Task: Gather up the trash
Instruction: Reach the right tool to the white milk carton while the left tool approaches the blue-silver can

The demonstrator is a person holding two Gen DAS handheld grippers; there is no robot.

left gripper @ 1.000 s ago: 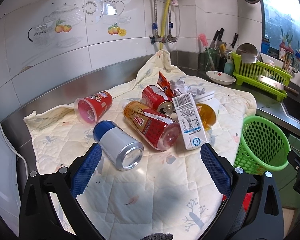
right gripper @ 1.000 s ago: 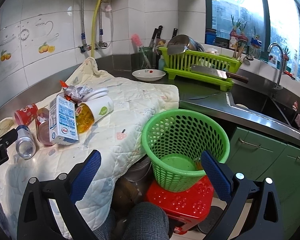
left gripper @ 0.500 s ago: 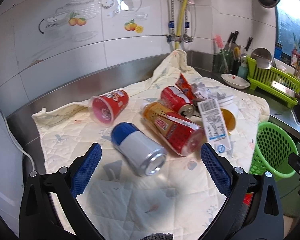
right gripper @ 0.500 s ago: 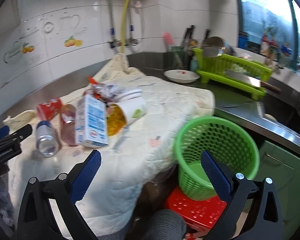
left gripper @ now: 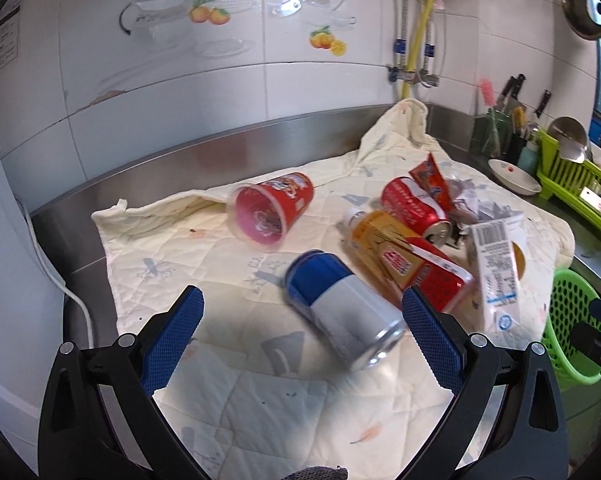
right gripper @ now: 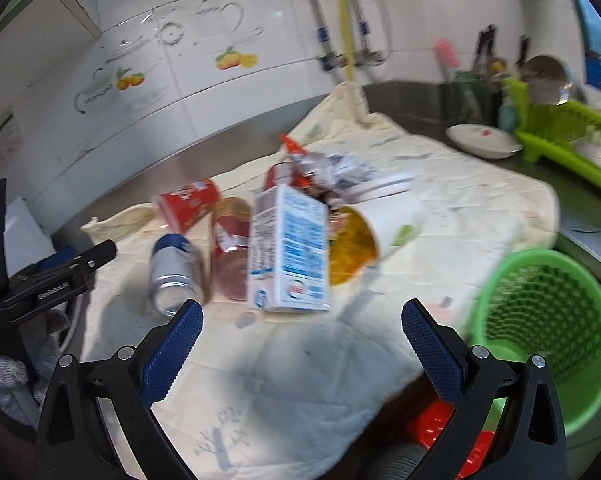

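Swinging left, my left tool point(left gripper: 302, 316) now frames the blue-and-silver can point(left gripper: 342, 312) — wide open, empty, like my right tool point(right gripper: 302, 316) — nothing binned yet.

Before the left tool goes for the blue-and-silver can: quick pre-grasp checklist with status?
1. Left tool open, holding nothing: ok.
2. Blue-and-silver can lies on its side on the cloth, top free: ok.
3. Can centred between the fingers: not ok, it sits toward the right finger.
4. Clearance: the orange bottle lies close beside the can; contact cannot tell.
5. Green basket upright, mouth open: ok.
6. Right tool open, apart from the can: ok.
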